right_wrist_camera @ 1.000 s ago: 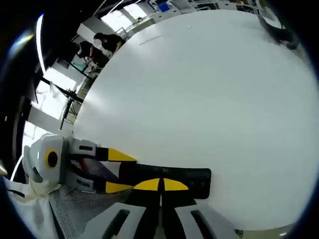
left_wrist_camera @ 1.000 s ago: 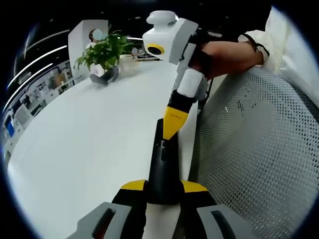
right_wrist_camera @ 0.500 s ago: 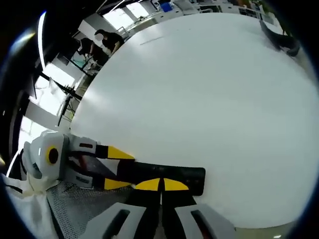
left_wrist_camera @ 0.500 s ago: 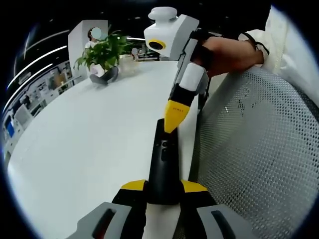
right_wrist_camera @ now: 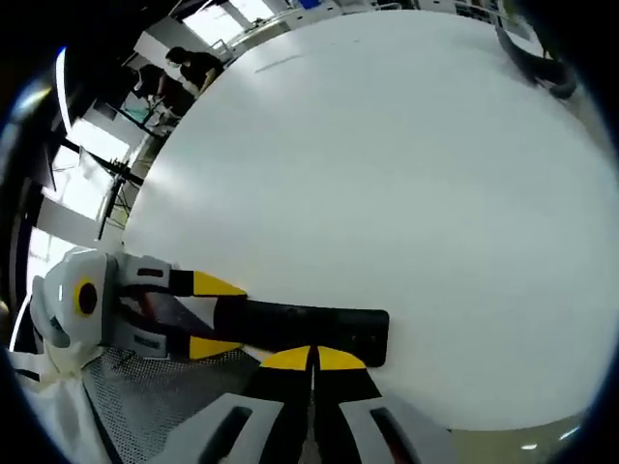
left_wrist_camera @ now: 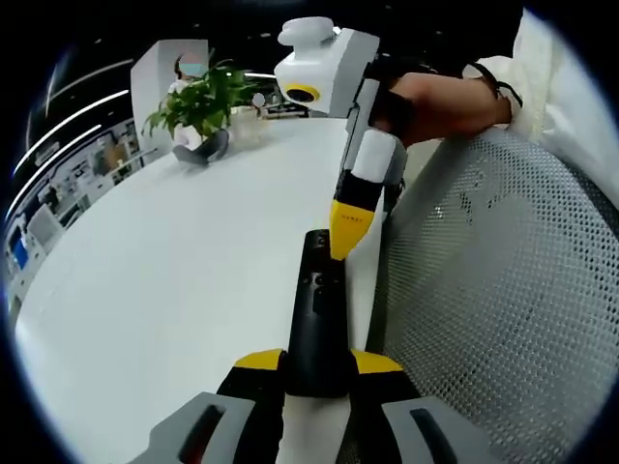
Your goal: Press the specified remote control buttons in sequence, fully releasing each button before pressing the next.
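A black remote control (left_wrist_camera: 317, 309) lies lengthwise near the white table's (left_wrist_camera: 174, 271) edge. My left gripper (left_wrist_camera: 317, 362) is shut on its near end, one yellow tip on each side. My right gripper (left_wrist_camera: 346, 232) comes down from the upper right with its yellow tips shut. It hovers at the right side of the remote's far end, close to the buttons. In the right gripper view the remote (right_wrist_camera: 300, 324) lies crosswise. My right gripper (right_wrist_camera: 311, 360) is shut at its near edge, and the left gripper (right_wrist_camera: 215, 316) clamps its left end.
A potted plant (left_wrist_camera: 198, 101) stands at the far end of the table. A grey mesh chair back (left_wrist_camera: 493, 290) fills the right side beside the table edge. A person's hand (left_wrist_camera: 440, 97) holds the right gripper. People (right_wrist_camera: 193, 68) stand in the background.
The right gripper's tip has drawn back off the remote's button area, toward its far right edge. The left gripper and the remote have stayed where they were.
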The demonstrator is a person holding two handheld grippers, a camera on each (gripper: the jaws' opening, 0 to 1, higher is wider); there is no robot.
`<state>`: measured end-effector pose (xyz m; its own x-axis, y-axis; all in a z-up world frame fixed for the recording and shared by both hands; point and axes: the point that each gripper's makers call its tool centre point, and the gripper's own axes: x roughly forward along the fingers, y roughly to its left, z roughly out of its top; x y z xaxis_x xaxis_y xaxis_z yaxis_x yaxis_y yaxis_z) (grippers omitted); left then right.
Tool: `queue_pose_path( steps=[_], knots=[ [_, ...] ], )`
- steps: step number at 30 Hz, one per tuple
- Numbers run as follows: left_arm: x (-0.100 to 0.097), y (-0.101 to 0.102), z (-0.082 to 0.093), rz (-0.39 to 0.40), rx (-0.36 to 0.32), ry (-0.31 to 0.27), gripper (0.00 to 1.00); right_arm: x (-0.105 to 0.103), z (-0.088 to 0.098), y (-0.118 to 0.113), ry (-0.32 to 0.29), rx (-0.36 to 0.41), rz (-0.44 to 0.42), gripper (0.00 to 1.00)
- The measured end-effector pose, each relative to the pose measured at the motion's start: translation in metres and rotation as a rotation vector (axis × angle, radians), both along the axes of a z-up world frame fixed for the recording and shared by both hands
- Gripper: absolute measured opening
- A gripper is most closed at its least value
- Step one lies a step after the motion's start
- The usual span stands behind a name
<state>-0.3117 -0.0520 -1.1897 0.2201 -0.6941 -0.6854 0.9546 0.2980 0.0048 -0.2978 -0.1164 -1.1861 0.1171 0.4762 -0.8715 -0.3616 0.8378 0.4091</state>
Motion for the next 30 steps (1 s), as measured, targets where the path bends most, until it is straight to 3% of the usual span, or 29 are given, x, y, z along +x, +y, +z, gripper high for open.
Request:
queue_pose_path(
  steps=[15, 30],
  knots=[
    [-0.0004, 0.0002, -0.0006, 0.0, -0.002, 0.004, 0.26, -0.0048, -0.0004, 0.0009, -0.021, -0.037, 0.049, 0.0],
    [-0.0007, 0.0, -0.0004, -0.004, -0.003, 0.002, 0.25, -0.0009, -0.0004, 0.0005, -0.006, -0.029, 0.02, 0.0]
  ],
)
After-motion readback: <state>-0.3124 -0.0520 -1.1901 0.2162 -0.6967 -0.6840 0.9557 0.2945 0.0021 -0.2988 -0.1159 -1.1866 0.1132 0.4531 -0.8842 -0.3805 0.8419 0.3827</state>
